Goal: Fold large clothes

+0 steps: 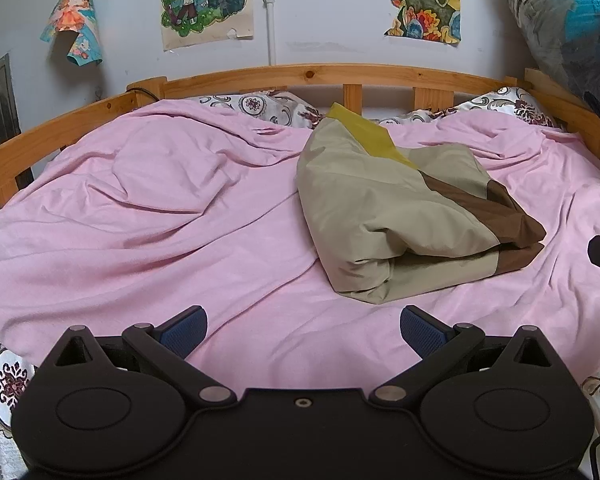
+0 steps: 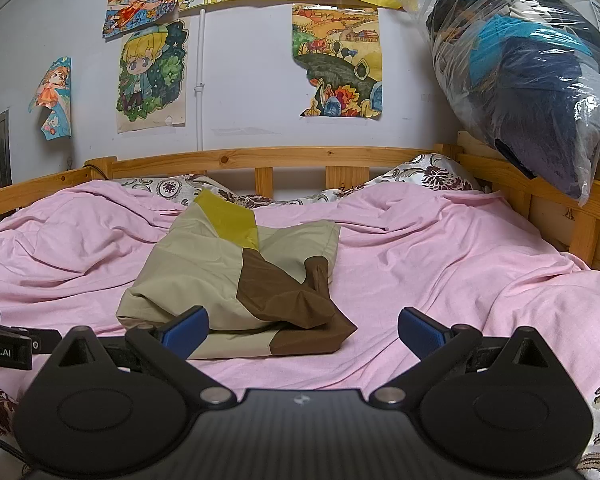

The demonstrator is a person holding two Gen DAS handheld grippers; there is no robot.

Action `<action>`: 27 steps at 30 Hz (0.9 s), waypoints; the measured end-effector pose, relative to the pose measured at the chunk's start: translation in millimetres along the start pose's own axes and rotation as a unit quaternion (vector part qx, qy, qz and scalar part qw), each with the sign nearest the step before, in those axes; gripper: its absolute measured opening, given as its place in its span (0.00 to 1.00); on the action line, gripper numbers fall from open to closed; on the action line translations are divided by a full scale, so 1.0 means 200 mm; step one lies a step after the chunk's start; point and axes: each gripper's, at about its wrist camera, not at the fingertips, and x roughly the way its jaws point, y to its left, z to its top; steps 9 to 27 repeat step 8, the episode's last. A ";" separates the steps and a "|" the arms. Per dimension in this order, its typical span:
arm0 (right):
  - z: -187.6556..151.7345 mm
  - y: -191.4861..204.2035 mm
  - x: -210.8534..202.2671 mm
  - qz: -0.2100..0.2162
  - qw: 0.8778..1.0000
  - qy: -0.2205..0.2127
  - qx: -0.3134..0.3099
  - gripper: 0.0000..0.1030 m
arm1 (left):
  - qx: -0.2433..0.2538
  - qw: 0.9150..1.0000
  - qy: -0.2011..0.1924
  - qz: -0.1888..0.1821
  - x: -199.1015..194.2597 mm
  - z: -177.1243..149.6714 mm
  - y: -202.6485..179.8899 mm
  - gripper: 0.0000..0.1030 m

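A folded garment point(image 1: 396, 216) in beige, brown and mustard yellow lies in a thick bundle on the pink sheet point(image 1: 160, 216), right of centre in the left wrist view. In the right wrist view the garment point(image 2: 228, 276) lies just ahead and left of centre. My left gripper point(image 1: 303, 330) is open and empty, held low over the sheet, short of the bundle's near edge. My right gripper point(image 2: 302, 332) is open and empty, with its left finger point(image 2: 186, 334) just in front of the bundle's near edge.
A wooden bed rail point(image 2: 260, 158) runs along the far side and the right side. Patterned pillows point(image 2: 428, 172) lie against the rail. A clear plastic bag of dark bedding point(image 2: 532, 76) hangs over the right corner. Posters cover the wall point(image 2: 240, 96).
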 end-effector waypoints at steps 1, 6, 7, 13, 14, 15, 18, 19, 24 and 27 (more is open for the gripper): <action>0.00 0.00 0.00 0.000 1.000 0.000 0.000 1.00 | 0.000 1.000 0.001 0.000 0.00 0.00 0.00 0.99; 0.00 0.00 0.00 0.000 1.000 0.000 0.000 1.00 | 0.001 1.000 0.002 -0.001 0.00 0.00 0.00 0.99; 0.00 0.00 0.00 0.000 1.000 0.000 0.000 1.00 | 0.001 1.000 0.002 -0.001 0.00 0.00 0.00 0.99; 0.00 0.00 0.00 0.000 1.000 0.000 0.000 1.00 | 0.001 1.000 0.002 -0.001 0.00 0.00 0.00 0.99; 0.00 0.00 0.00 0.000 1.000 0.000 0.000 1.00 | 0.001 1.000 0.002 -0.001 0.00 0.00 0.00 0.99; 0.00 0.00 0.00 0.000 1.000 0.000 0.000 1.00 | 0.001 1.000 0.002 -0.001 0.00 0.00 0.00 0.99; 0.00 0.00 0.00 0.000 1.000 0.000 0.000 1.00 | 0.001 1.000 0.002 -0.001 0.00 0.00 0.00 0.99; 0.00 0.00 0.00 0.000 1.000 0.000 0.000 1.00 | 0.001 1.000 0.002 -0.001 0.00 0.00 0.00 0.99; 0.00 0.00 0.00 0.000 1.000 0.000 0.000 1.00 | 0.001 1.000 0.002 -0.001 0.00 0.00 0.00 0.99; 0.00 0.00 0.00 0.000 1.000 0.000 0.000 1.00 | 0.001 1.000 0.002 -0.001 0.00 0.00 0.00 0.99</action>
